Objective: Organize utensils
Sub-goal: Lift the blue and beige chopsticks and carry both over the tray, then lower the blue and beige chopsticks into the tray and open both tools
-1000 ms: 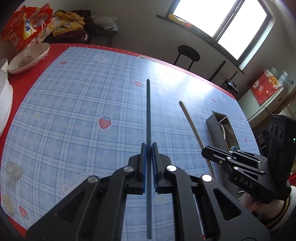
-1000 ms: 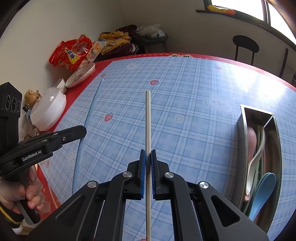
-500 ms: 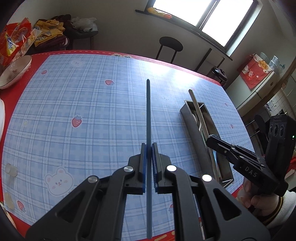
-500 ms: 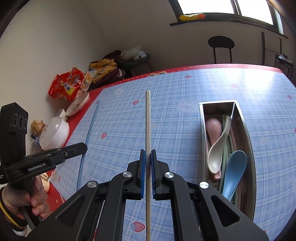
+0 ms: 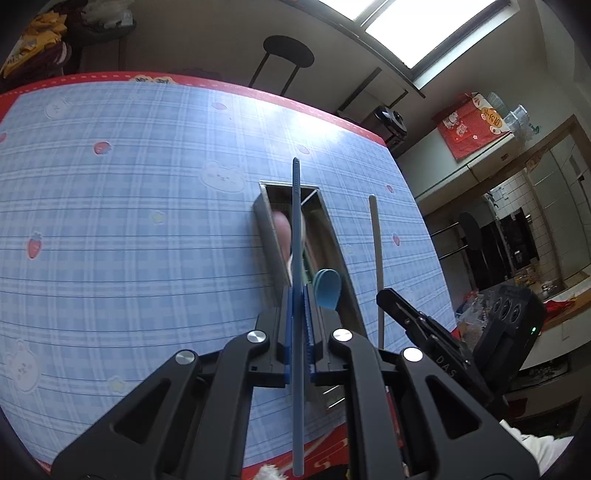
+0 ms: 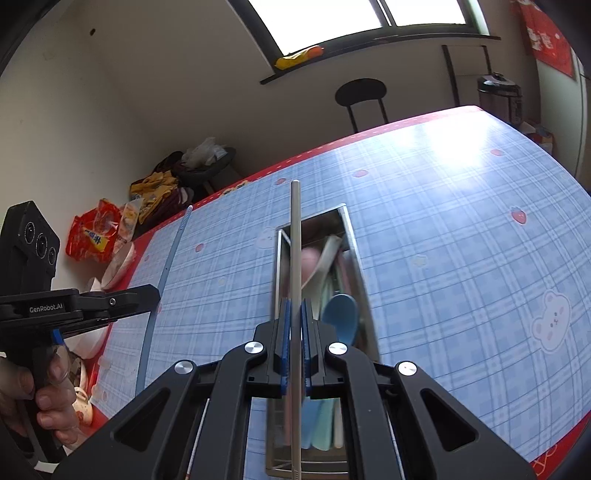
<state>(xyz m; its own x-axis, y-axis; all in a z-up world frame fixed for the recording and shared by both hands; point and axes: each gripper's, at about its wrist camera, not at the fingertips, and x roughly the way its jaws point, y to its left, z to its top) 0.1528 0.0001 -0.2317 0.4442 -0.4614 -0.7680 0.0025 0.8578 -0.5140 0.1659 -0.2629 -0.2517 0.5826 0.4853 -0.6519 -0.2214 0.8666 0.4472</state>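
A blue plaid tablecloth [image 5: 129, 229] with bears and strawberries covers a red-edged table under a bright window [image 6: 332, 22].

The left gripper [image 5: 297, 295] is clamped on a blue chopstick [image 5: 296, 221], which points out over the steel tray [image 5: 264, 229]. The right gripper [image 6: 294, 310] is clamped on a pale chopstick [image 6: 295, 240], likewise lined up above the tray [image 6: 352, 236]. In the left view the right gripper [image 5: 384, 295] and its pale stick [image 5: 376, 258] sit just right of the tray; in the right view the left gripper [image 6: 153, 293] and blue stick [image 6: 170, 258] hang well left of it. A hand [image 6: 44, 391] holds that left tool.

The tray holds a blue spoon [image 6: 341, 317], a pink one [image 6: 309, 262] and a white one [image 6: 325, 254], blurred. Cloth is bare on both sides of the tray and beyond its far end; the table's near red edge lies close under both tools.

A second ago both sticks were held over open cloth with the tray off to the right; now each view has it straight under the stick. The clamps are unchanged.

The left tool reads "GenRobot.AI" [image 6: 46, 307]; the right tool shows "DAS" [image 5: 445, 363]. A red snack bag [image 6: 94, 236] carries print too small to read.
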